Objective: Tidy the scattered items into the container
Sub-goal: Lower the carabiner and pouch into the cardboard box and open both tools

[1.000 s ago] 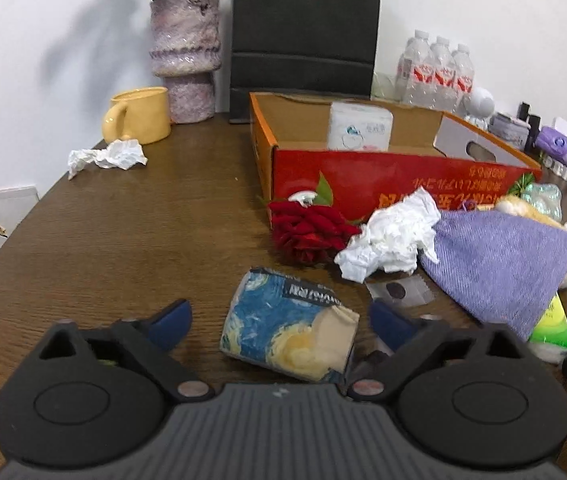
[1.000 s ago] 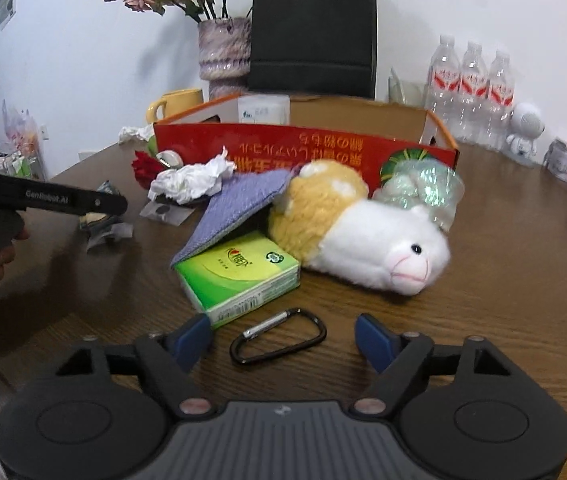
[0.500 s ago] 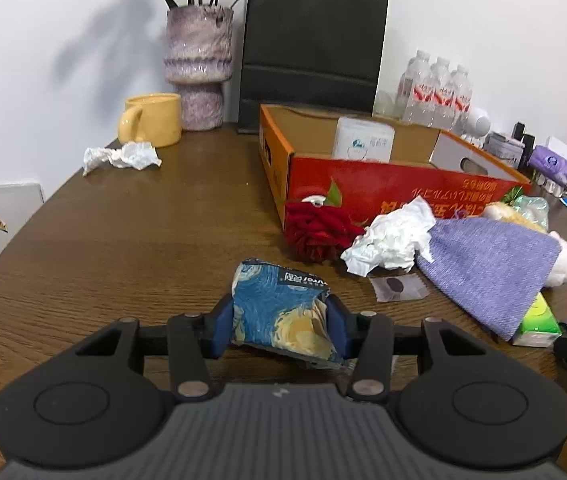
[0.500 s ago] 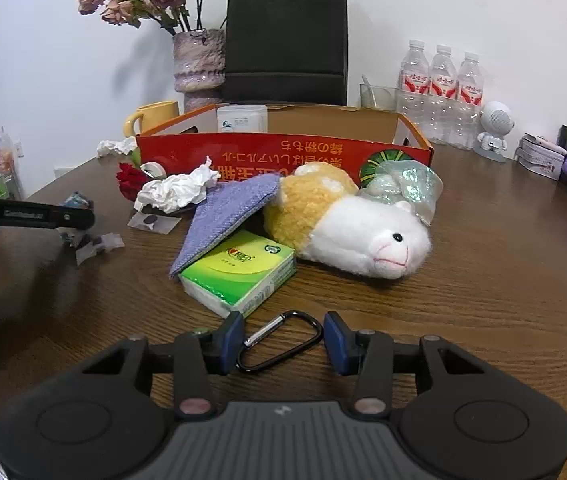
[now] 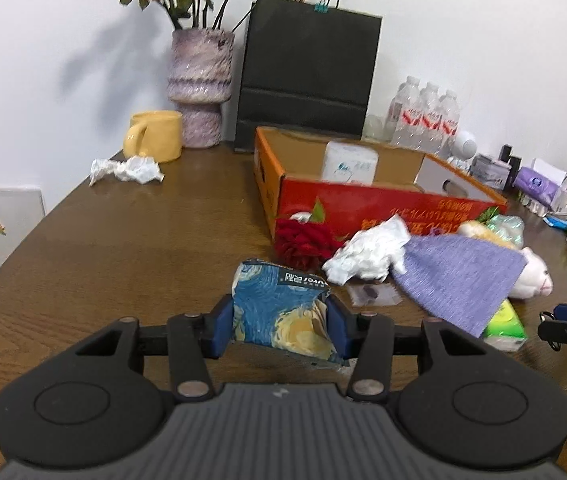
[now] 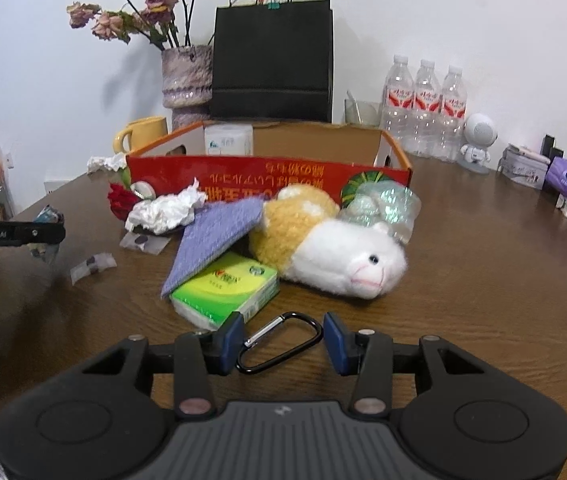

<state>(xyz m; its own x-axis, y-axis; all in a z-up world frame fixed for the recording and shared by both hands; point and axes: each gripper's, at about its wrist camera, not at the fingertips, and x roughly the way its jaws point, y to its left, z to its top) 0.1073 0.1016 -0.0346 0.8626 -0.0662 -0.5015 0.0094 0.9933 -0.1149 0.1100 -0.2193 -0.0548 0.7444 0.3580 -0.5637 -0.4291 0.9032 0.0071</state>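
Note:
My left gripper (image 5: 280,328) is shut on a blue tissue pack with yellow swirls (image 5: 279,308), its pads pressing both sides. In the right wrist view, my right gripper (image 6: 282,340) is shut on a black carabiner (image 6: 283,340) that lies on the table. The red cardboard box (image 5: 383,204) stands open behind, with a white tissue pack (image 5: 349,162) inside. In front of the box lie a red rose (image 5: 303,240), a crumpled tissue (image 5: 367,252), a purple cloth (image 5: 459,276), a plush toy (image 6: 335,248) and a green tissue pack (image 6: 227,288).
A yellow mug (image 5: 155,134), a vase (image 5: 199,88) and a black paper bag (image 5: 307,76) line the wall. Another crumpled tissue (image 5: 127,170) lies by the mug. Water bottles (image 6: 423,108), a small robot figure (image 6: 479,140) and packs stand at the right.
Both grippers closed from wide open: the left onto the blue tissue pack, the right onto the carabiner. The left gripper has since pulled back and up a little with the pack.

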